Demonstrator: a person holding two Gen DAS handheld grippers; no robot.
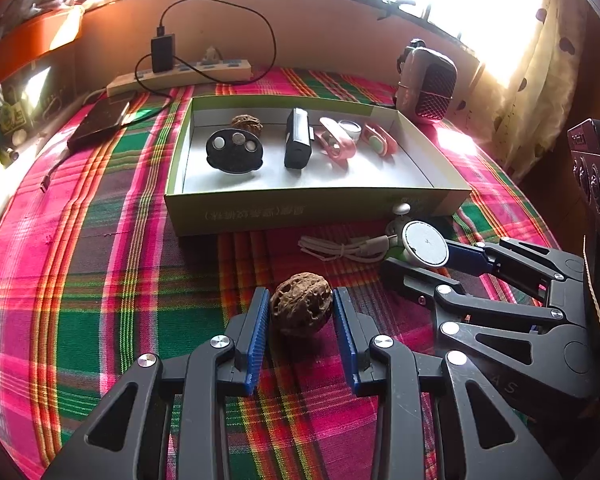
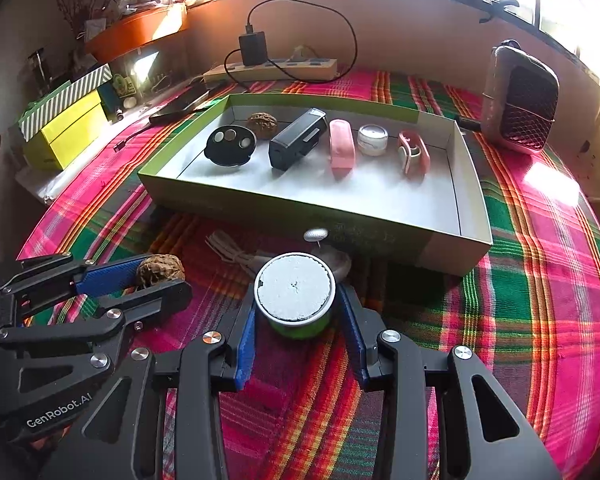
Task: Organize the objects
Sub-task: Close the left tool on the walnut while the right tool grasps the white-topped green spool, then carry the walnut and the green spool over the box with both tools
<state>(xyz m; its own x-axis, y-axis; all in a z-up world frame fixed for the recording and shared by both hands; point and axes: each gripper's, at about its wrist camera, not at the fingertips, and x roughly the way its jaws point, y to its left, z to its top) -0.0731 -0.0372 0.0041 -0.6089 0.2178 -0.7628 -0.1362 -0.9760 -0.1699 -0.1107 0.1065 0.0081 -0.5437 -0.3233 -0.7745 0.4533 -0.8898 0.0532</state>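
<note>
A brown walnut lies on the plaid cloth between the blue pads of my left gripper; the jaws sit close on both sides, touching or nearly so. It also shows in the right wrist view. My right gripper is closed around a small green jar with a white lid, which also shows in the left wrist view. The green-rimmed box behind holds a second walnut, a black disc, a black block, pink clips and a small white jar.
A coiled white cable and a white pin-like piece lie in front of the box. A power strip with charger runs along the wall. A phone lies left, a speaker right, and yellow boxes far left.
</note>
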